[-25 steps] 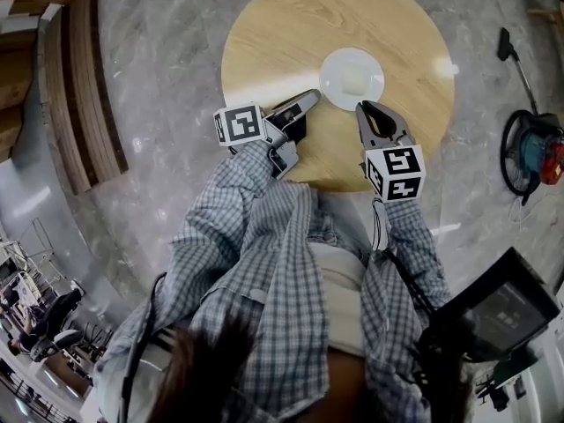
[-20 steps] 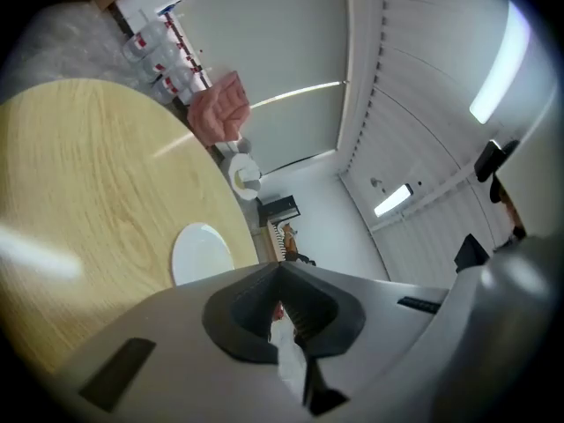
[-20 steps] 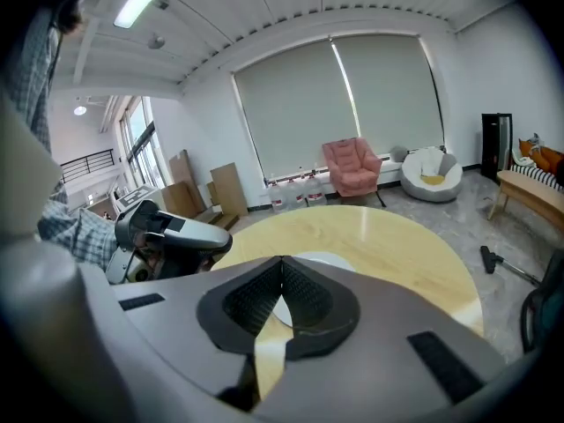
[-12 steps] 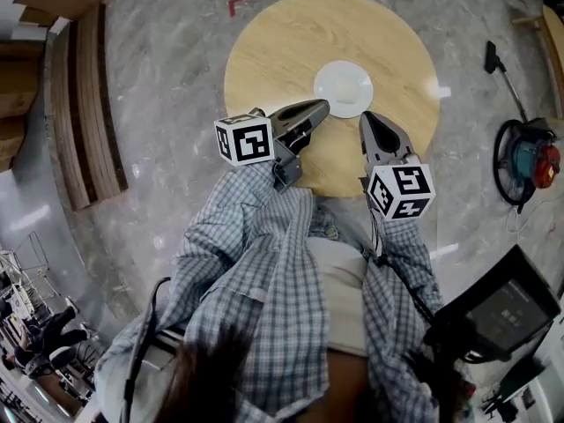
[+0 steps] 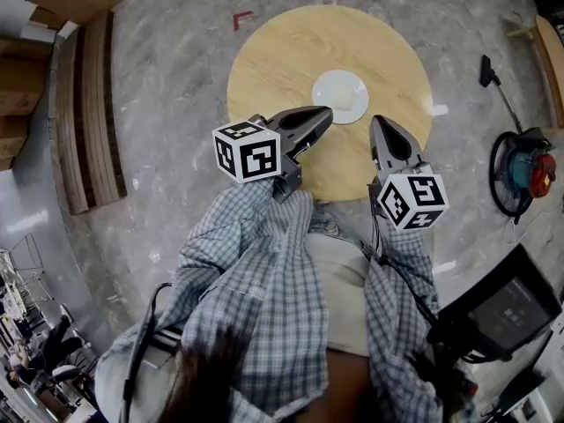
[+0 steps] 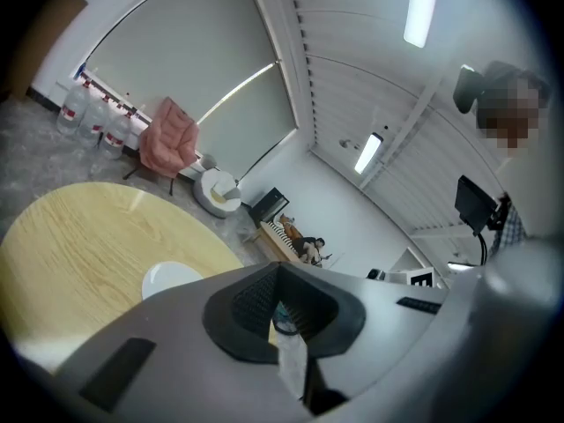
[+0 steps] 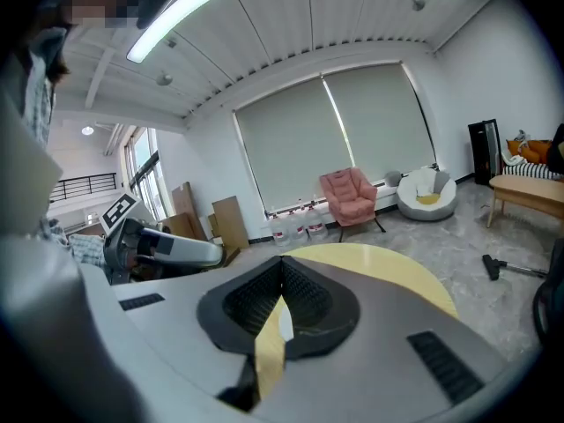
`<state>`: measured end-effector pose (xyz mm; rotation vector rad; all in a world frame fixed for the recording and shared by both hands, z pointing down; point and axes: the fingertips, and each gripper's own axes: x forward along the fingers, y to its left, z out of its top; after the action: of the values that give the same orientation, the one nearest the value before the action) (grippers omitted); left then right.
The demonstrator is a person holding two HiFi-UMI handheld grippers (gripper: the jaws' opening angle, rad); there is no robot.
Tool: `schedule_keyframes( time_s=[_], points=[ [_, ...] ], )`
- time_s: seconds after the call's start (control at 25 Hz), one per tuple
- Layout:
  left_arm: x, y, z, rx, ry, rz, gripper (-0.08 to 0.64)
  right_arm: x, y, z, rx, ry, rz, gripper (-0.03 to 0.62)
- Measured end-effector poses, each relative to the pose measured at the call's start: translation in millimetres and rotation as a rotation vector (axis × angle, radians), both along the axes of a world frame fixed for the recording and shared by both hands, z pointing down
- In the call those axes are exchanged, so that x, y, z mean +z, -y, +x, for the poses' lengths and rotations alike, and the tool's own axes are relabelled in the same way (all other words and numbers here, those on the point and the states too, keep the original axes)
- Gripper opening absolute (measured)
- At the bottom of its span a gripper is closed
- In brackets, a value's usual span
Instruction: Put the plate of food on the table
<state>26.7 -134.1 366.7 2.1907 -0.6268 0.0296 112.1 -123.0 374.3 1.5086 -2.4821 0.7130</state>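
A white plate point(image 5: 341, 96) with pale food on it rests on the round wooden table point(image 5: 291, 51), near the table's middle. It also shows as a white disc, the plate point(image 6: 170, 278), in the left gripper view. My left gripper point(image 5: 326, 113) hangs shut just left of the plate, apart from it, with nothing between its jaws. My right gripper point(image 5: 384, 124) is shut too, below and right of the plate, with nothing in it. Both are raised over the table's near edge. In the right gripper view the left gripper point(image 7: 163, 247) shows at the left.
A vacuum cleaner point(image 5: 522, 167) with its hose lies on the marble floor at the right. Wooden steps point(image 5: 88, 113) run along the left. A pink armchair point(image 7: 351, 197) and a white pouf point(image 7: 426, 195) stand beyond the table. Black equipment point(image 5: 498, 311) hangs at my right side.
Both grippers have drawn back from the plate's sides and shut. The plate stays on the table. The head view has shifted so the table sits a little farther off.
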Motion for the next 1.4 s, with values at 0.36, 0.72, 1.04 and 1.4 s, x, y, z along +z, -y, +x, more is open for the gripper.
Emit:
schedule_keyframes(
  time_s=[0.36,0.72,1.04,1.4],
  points=[
    [-15,-2,8,0.034,0.027,0.058,0.006,-29,1,7,0.010,0.017,0.068,0.008],
    [-45,1,12,0.035,-0.042,0.098,0.006,-42,5,12,0.028,-0.002,0.115,0.008],
    [-43,0,14,0.052,-0.003,0.105,0.008,-39,5,9,0.017,0.003,0.110,0.008],
    [-38,-1,16,0.072,0.024,0.095,0.006,-37,5,5,0.003,-0.002,0.105,0.008]
  ],
)
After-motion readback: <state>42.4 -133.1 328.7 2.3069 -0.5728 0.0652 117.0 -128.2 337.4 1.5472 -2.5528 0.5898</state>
